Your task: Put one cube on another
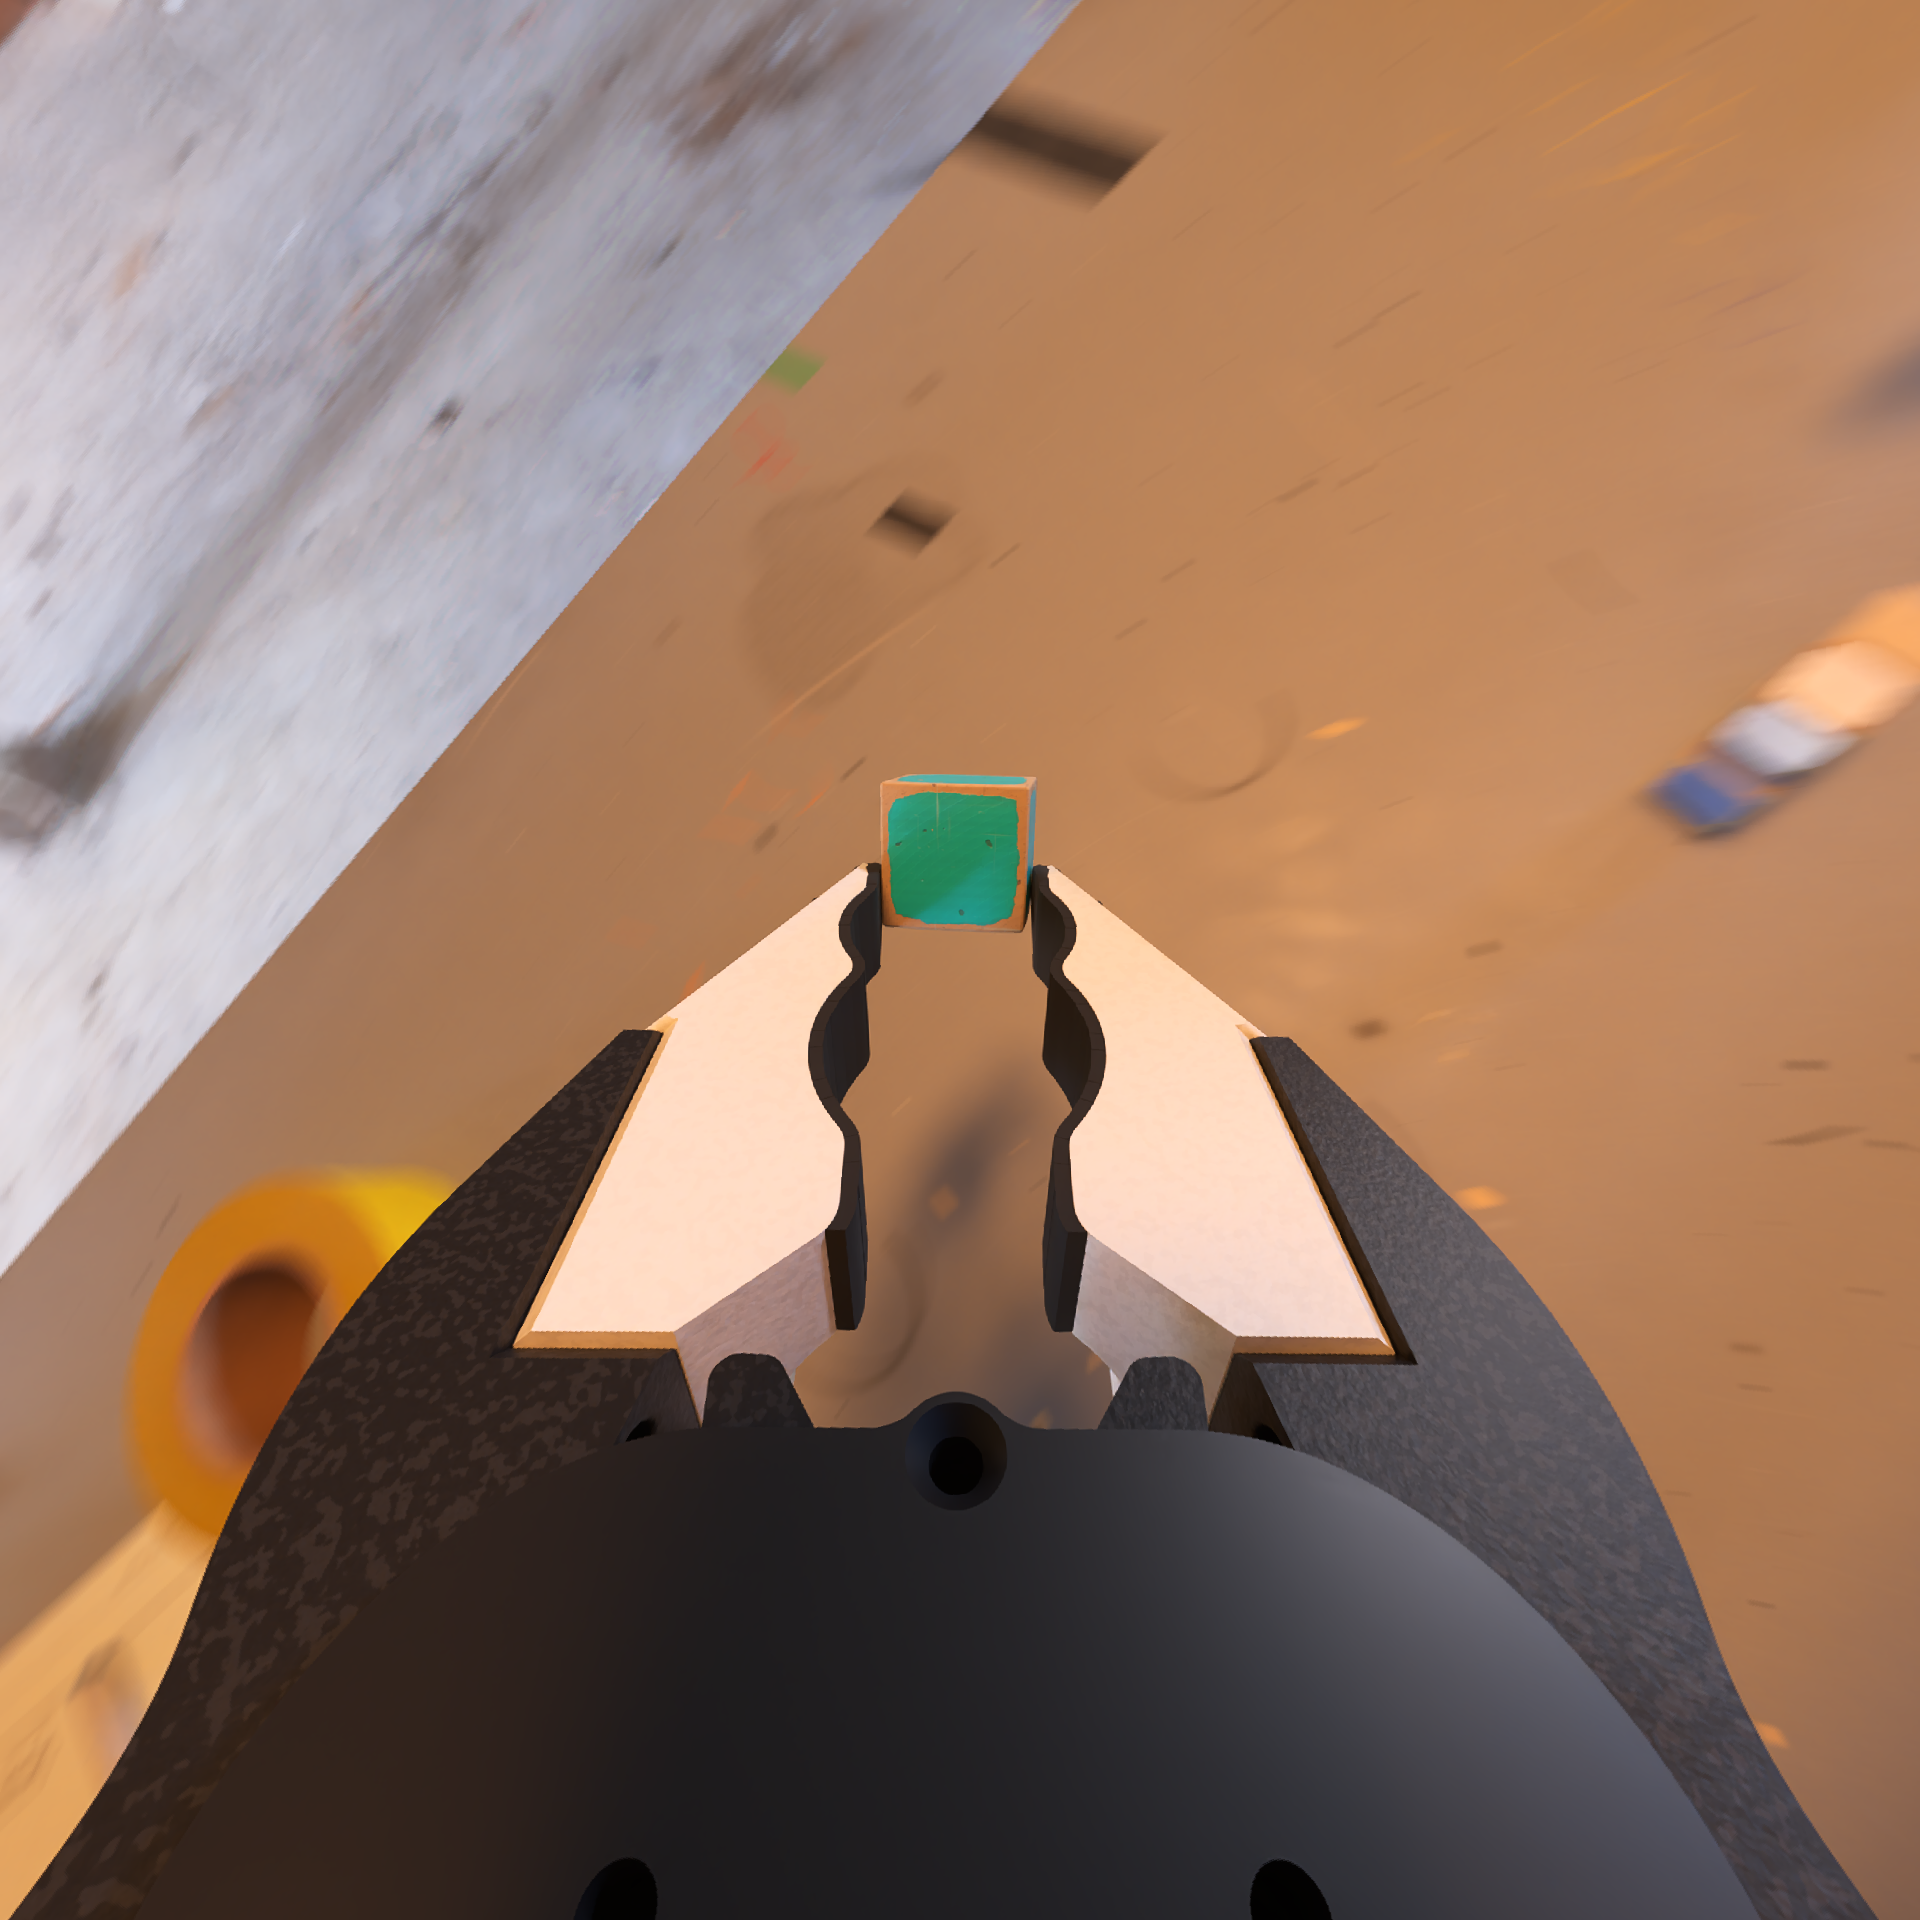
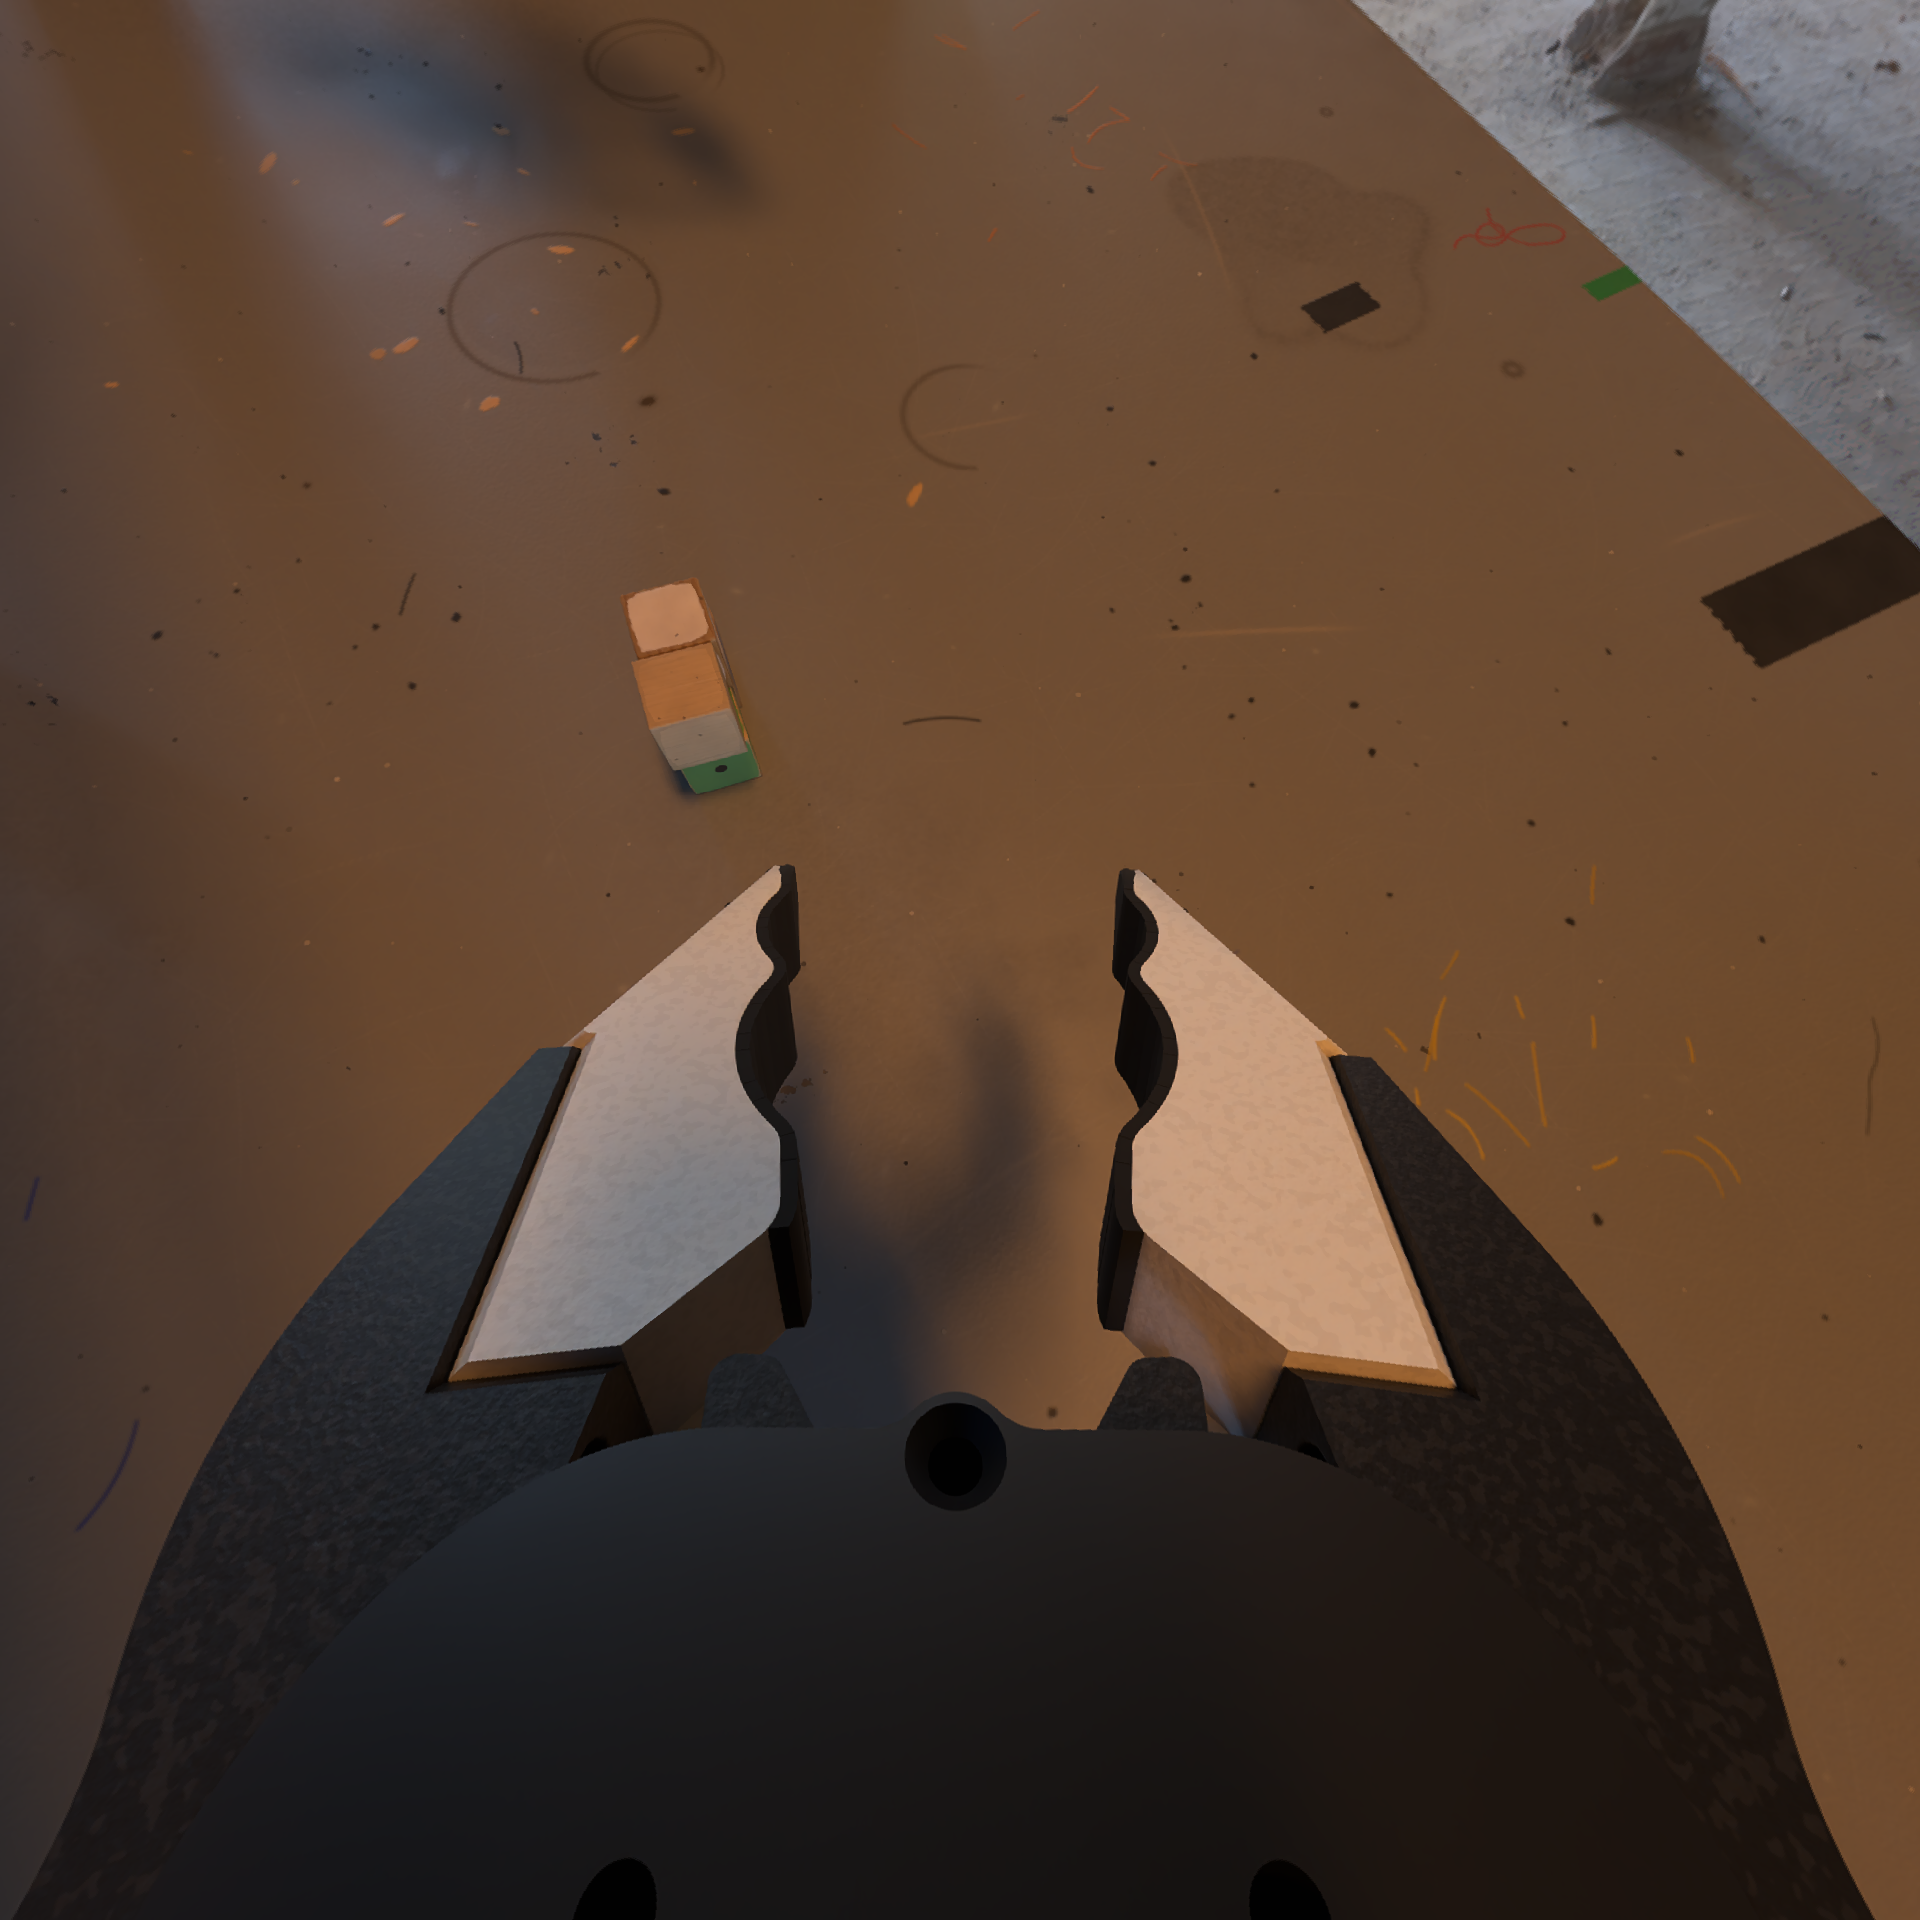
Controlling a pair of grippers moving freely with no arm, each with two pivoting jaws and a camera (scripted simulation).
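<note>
Left wrist view, near to far. The left gripper [image 1: 955, 896] is closed on a teal-faced wooden cube [image 1: 956, 854], pinched between the very tips of its fingers [image 1: 740, 1122]; most of the cube stands beyond the tips. At 8 o'clock, close to the camera, a yellow tape roll [image 1: 244, 1340] lies on the brown table [image 1: 1351, 520], partly hidden by the gripper body. Farther out, at 2 o'clock, a blurred row of pale and blue blocks [image 1: 1787, 738] is visible; whether they touch cannot be told. The surroundings are streaked, which suggests the gripper is travelling. A grey floor [image 1: 260, 416] fills the 10 o'clock corner past the table edge.

Right wrist view, near to far. The right gripper [image 2: 956, 883] hangs with its jaws spread wide and nothing between them. Beyond the tips, at 11 o'clock, a stack of blocks [image 2: 691, 686] appears, seen from above: a pale top face, wood and white sides, a green block at the base.

Step in hand, as judged: carrying the held cube toward a resting cube. The grip is shallow, so a slow, level transit is advisable. Bring the cube directly over the target's top face, square its edges to it, lower until the faces meet, and only then part the fingers. Releasing high or off-centre risks the cube tumbling off; a sideways nudge could topple the stack.
</note>
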